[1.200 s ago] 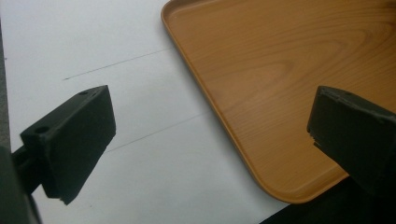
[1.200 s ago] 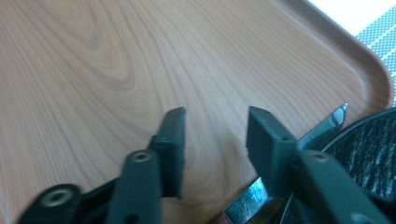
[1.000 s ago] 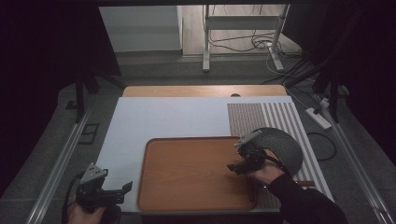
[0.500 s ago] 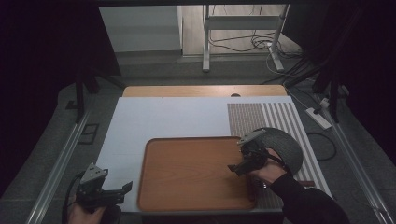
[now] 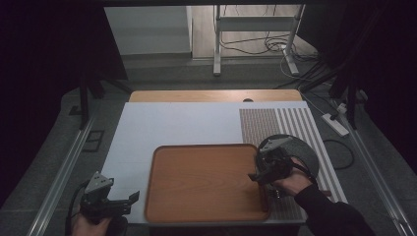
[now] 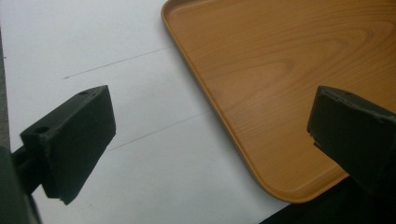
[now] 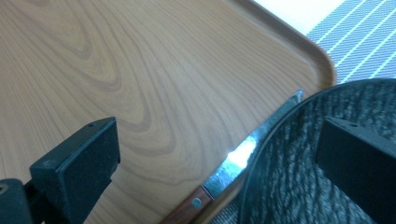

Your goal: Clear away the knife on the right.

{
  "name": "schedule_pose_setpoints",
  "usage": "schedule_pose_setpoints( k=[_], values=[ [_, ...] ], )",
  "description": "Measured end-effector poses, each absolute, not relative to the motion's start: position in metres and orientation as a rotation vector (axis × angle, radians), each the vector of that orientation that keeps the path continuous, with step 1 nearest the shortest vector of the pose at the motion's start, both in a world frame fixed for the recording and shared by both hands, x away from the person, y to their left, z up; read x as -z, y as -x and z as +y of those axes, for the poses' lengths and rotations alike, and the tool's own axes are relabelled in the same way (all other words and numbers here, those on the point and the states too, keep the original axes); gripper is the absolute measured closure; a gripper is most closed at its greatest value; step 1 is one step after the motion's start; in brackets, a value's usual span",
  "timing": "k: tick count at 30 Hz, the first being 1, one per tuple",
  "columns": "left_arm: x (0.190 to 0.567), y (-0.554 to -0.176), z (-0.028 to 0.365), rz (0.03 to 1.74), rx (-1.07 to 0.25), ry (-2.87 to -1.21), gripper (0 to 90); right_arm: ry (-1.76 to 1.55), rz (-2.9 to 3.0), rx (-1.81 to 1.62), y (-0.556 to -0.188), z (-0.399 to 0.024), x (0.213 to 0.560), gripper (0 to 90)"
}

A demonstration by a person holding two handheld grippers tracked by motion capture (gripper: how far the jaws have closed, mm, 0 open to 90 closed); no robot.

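A wooden tray (image 5: 196,182) lies on the white mat at the table's near side. Along its right rim rests a knife (image 7: 243,154) with a steel blade and a brown riveted handle, partly under the edge of a dark grey plate (image 5: 302,150). My right gripper (image 5: 255,174) hovers over the tray's right edge beside the plate. Its jaws have just been opening and now stand wide apart, touching nothing, with the knife lying below the gap. My left gripper (image 5: 127,201) is open at the table's near left corner, off the tray's left rim (image 6: 233,121).
A striped mat (image 5: 295,123) covers the table's right side under the plate (image 7: 299,177). The white mat (image 5: 187,123) stretches behind and left of the tray. Cables and a power strip (image 5: 334,123) lie on the floor to the right.
My right gripper has drifted slightly to the right, toward the plate. The left gripper has stayed where it was.
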State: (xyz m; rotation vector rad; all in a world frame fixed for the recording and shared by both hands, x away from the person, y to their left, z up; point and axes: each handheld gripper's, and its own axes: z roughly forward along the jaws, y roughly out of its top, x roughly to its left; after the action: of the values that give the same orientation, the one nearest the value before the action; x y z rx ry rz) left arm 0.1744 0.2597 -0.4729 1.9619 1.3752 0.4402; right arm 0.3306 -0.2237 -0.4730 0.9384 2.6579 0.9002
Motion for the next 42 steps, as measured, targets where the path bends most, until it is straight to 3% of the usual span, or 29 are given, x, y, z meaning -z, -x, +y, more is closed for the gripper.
schedule_pose_setpoints(
  k=[42],
  values=[
    [0.473,-0.174,0.260,1.384,-0.436,-1.963,1.7,-1.260,2.337,-1.009,-0.257,-0.330,0.455,0.0]
  ],
)
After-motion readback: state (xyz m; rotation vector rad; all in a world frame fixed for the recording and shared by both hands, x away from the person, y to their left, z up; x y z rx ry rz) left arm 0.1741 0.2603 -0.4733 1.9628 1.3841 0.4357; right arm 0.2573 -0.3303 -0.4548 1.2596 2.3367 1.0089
